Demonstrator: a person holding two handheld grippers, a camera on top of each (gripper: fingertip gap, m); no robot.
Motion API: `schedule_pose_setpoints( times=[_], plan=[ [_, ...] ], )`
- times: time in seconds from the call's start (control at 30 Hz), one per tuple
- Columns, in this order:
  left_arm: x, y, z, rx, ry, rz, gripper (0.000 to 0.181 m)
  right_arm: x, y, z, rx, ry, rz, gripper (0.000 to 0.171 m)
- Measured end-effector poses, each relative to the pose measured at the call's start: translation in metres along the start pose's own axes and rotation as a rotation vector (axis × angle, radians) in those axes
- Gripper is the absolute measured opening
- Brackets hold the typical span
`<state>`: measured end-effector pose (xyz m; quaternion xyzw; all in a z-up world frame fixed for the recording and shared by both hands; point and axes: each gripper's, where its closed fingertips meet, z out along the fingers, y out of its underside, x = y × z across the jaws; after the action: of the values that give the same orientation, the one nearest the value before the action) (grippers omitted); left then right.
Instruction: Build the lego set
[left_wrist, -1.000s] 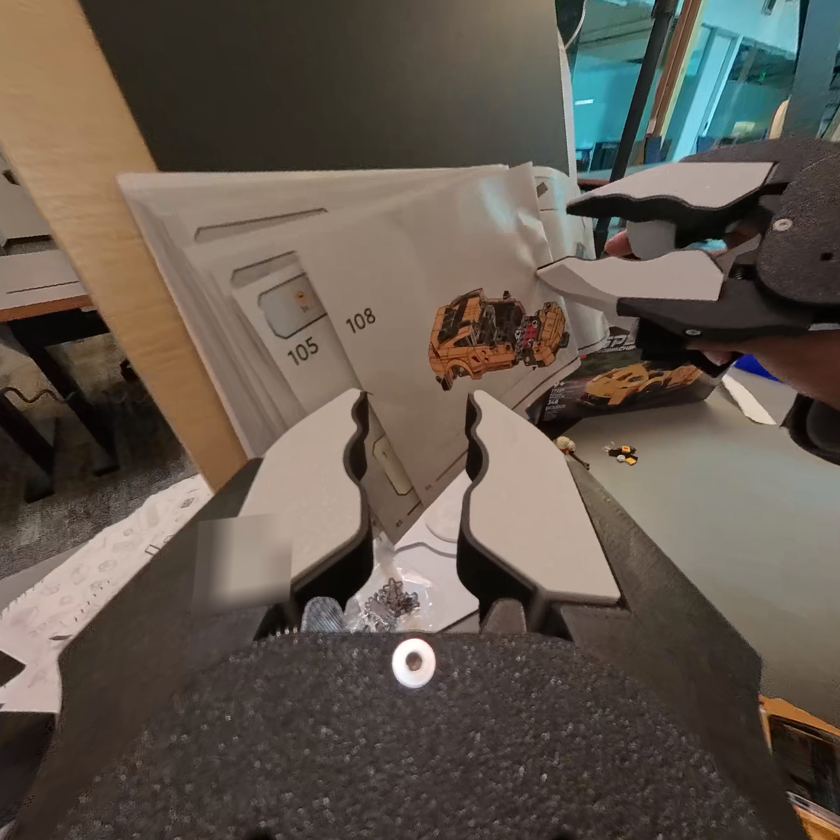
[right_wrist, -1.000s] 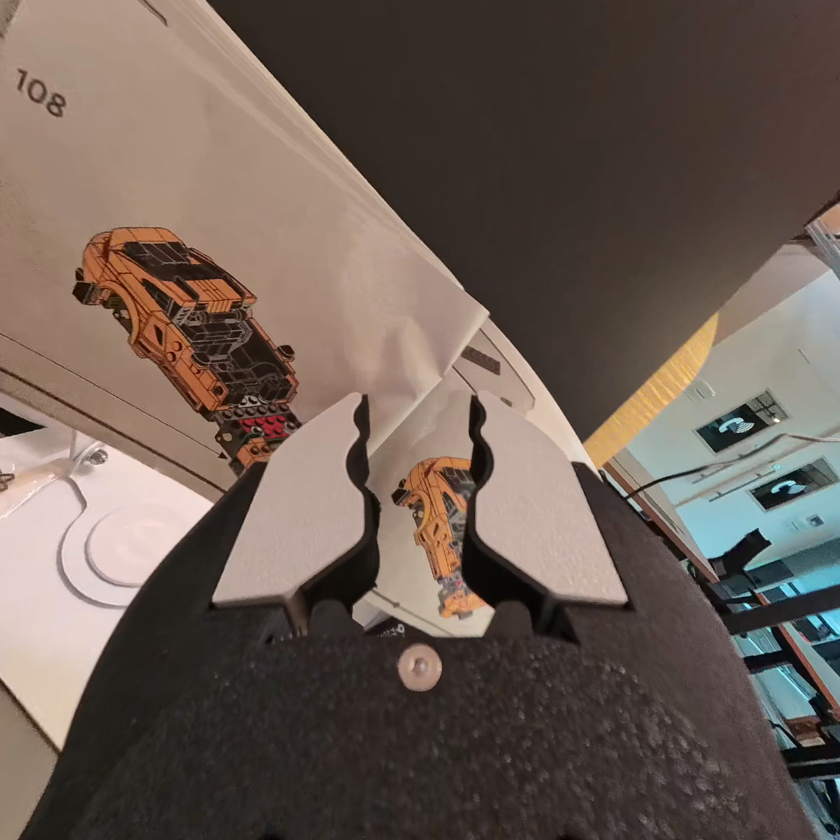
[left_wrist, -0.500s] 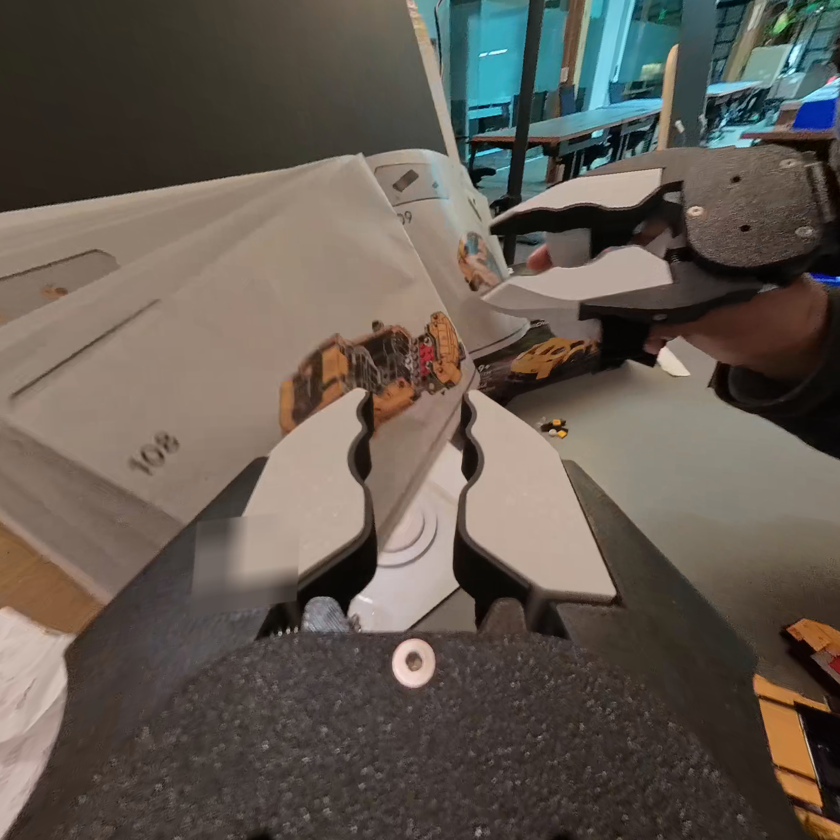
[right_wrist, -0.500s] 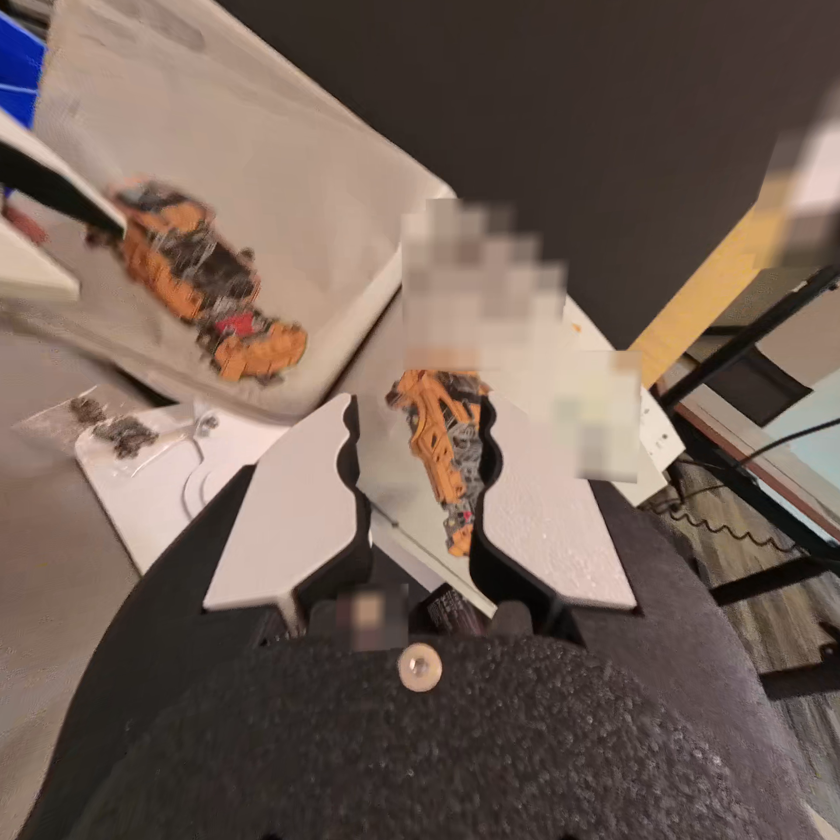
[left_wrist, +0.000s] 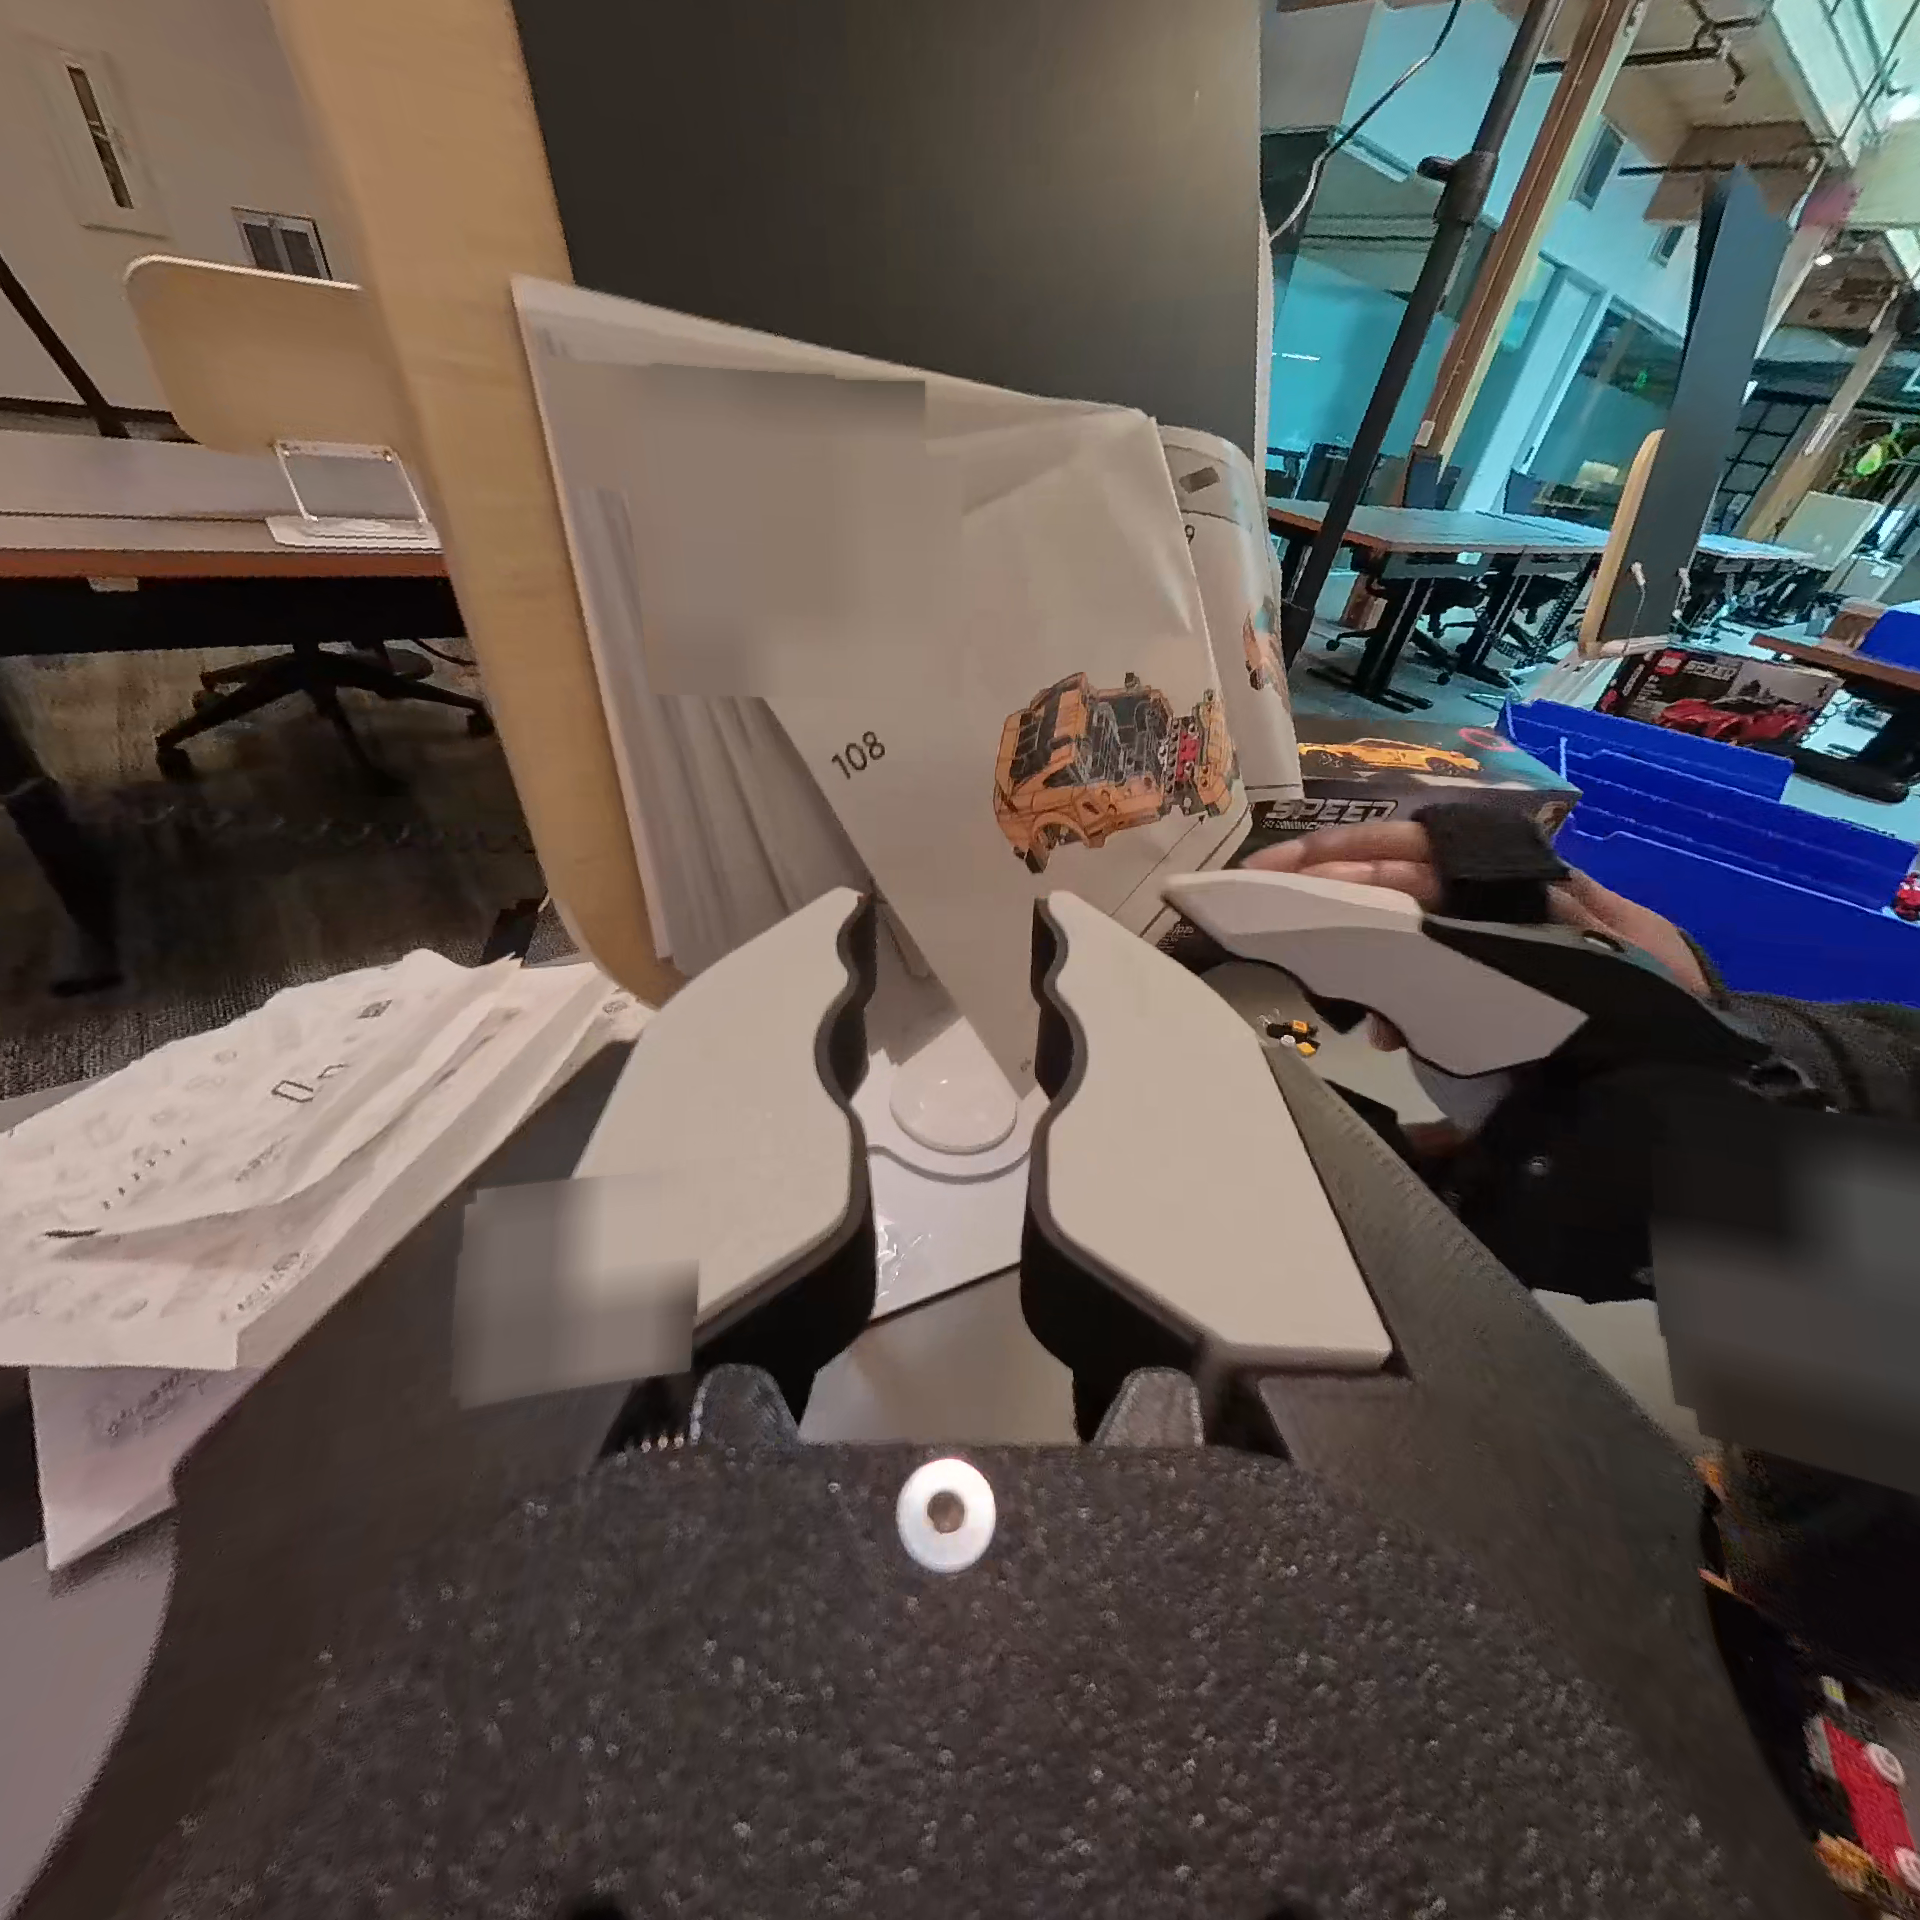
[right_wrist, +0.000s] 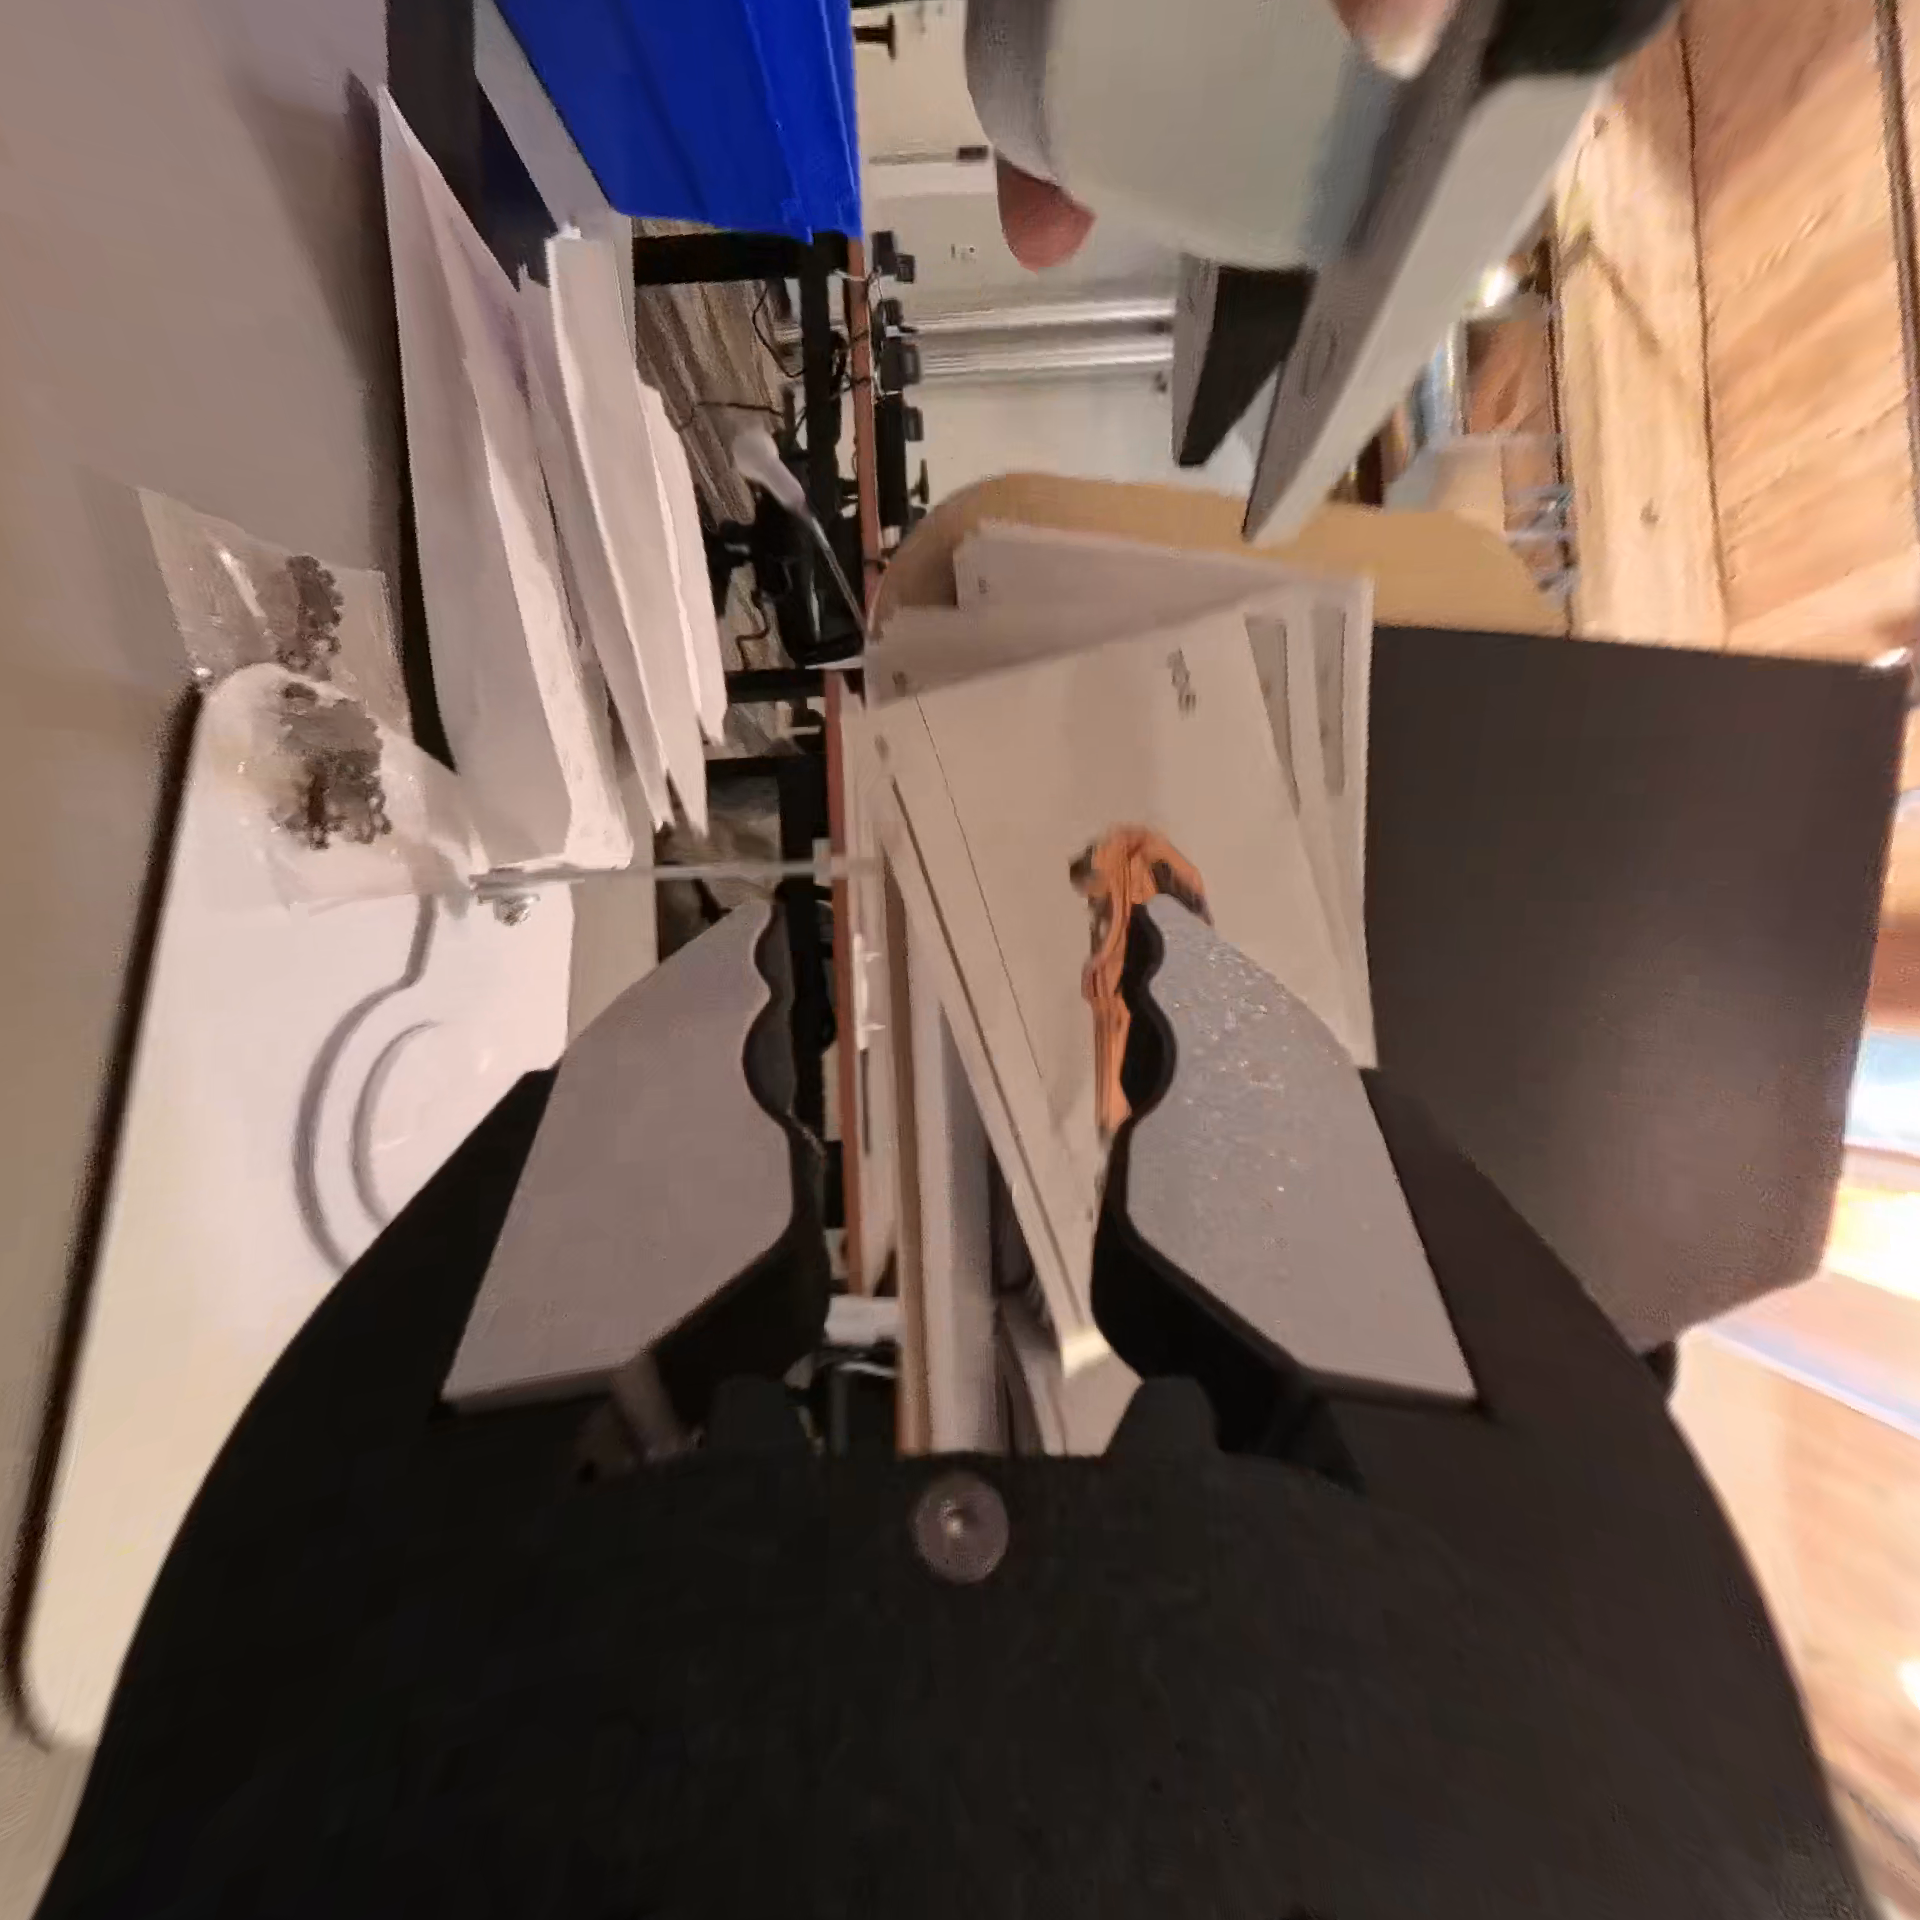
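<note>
The right gripper (left_wrist: 1351, 977) has dropped below the booklet (left_wrist: 935, 665) page.

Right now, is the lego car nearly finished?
Partly, it seems. The instruction booklet stands open far in, at a page picturing a mostly built orange car. A partly built model shows at the left wrist view's lower right edge. Both grippers, left gripper and right gripper, have open jaws and hold no brick. Small loose pieces lie on the table, so building remains.
</note>
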<state>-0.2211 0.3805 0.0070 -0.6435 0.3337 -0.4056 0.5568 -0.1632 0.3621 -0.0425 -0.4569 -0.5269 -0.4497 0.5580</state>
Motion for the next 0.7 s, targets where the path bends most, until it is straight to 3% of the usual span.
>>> schedule_pose_setpoints(
  times=[0.1, 0.27, 0.47, 0.7],
  plan=[
    [-0.004, 0.008, -0.006, -0.001, -0.006, -0.013, 0.028, -0.002, -0.003, 0.016, -0.024, -0.021, -0.074, 0.052],
    [-0.013, 0.014, -0.013, 0.011, -0.001, -0.052, 0.028, 0.022, -0.009, 0.001, 0.033, 0.065, -0.024, 0.001],
    [-0.009, 0.023, -0.01, -0.001, 0.024, -0.066, 0.028, 0.062, 0.006, -0.039, 0.021, 0.163, 0.18, 0.0],
    [0.007, 0.029, -0.003, -0.029, 0.056, -0.034, 0.028, 0.108, 0.079, -0.096, -0.051, 0.312, 0.677, 0.0]
  ],
)
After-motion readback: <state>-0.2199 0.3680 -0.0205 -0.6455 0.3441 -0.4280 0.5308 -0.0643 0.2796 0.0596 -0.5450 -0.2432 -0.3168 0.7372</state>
